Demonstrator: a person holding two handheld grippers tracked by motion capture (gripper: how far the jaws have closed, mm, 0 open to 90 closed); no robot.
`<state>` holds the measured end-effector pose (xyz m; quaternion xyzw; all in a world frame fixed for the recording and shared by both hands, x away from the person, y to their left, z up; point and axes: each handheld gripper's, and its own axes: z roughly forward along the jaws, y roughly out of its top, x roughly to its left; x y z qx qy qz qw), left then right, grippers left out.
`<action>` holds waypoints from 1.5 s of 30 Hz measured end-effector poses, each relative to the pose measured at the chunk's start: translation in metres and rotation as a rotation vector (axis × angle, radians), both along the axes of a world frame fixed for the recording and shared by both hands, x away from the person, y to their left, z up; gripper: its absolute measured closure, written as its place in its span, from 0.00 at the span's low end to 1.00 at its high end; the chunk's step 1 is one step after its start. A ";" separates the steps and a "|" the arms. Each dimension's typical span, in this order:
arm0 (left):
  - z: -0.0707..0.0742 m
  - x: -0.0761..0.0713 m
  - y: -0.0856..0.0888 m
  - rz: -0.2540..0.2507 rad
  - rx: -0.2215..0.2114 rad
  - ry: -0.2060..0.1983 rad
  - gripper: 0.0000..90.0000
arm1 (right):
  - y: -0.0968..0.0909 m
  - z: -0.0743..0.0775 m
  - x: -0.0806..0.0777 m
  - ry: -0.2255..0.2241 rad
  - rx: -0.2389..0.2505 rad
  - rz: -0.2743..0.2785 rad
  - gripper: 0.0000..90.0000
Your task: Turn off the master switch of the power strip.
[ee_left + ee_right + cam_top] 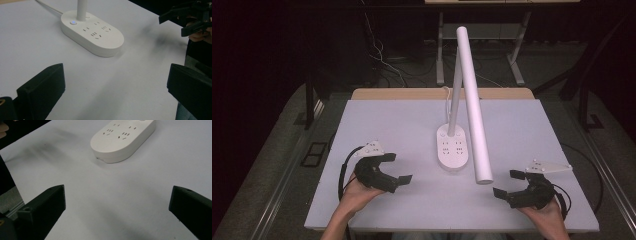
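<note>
While both sets of jaws gape wide and empty, lamp base point(452, 148) sits between: left gripper point(398, 168) at 8, right gripper point(508, 183) at 4.

A lab: bare white table point(377, 125), black curtains, loose floor cables point(384, 62).

lamp point(453, 145) centred on table point(377, 120)

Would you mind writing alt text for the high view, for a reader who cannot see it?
A white desk lamp with sockets in its oval base stands mid-table on a pale grey table. A person's hands hold the left gripper and the right gripper near the front edge, both with jaws open and empty, one on each side of the base.
</note>
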<state>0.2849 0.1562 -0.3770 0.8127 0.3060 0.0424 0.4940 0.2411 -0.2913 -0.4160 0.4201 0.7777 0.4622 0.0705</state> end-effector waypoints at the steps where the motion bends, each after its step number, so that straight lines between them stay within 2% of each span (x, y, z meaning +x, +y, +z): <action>1: 0.001 0.001 0.000 -0.003 0.000 -0.004 0.01 | 0.000 0.000 0.000 0.000 0.000 -0.002 0.00; 14: 0.006 0.014 -0.008 -0.018 0.016 0.003 0.02 | -0.001 0.000 0.000 -0.002 0.000 -0.004 0.00; 23: 0.011 0.030 -0.016 -0.023 0.000 -0.003 0.03 | 0.000 0.000 -0.001 -0.002 -0.001 0.004 0.00; 30: 0.019 0.044 -0.024 -0.037 0.023 0.003 0.03 | -0.001 0.000 -0.001 0.001 0.001 0.002 0.00; 41: 0.022 0.058 -0.028 -0.040 0.039 0.015 0.03 | -0.003 0.000 -0.001 0.000 0.002 0.000 0.00; 45: 0.025 0.065 -0.030 -0.054 0.058 0.020 0.03 | -0.003 0.000 -0.001 0.001 0.000 0.001 0.00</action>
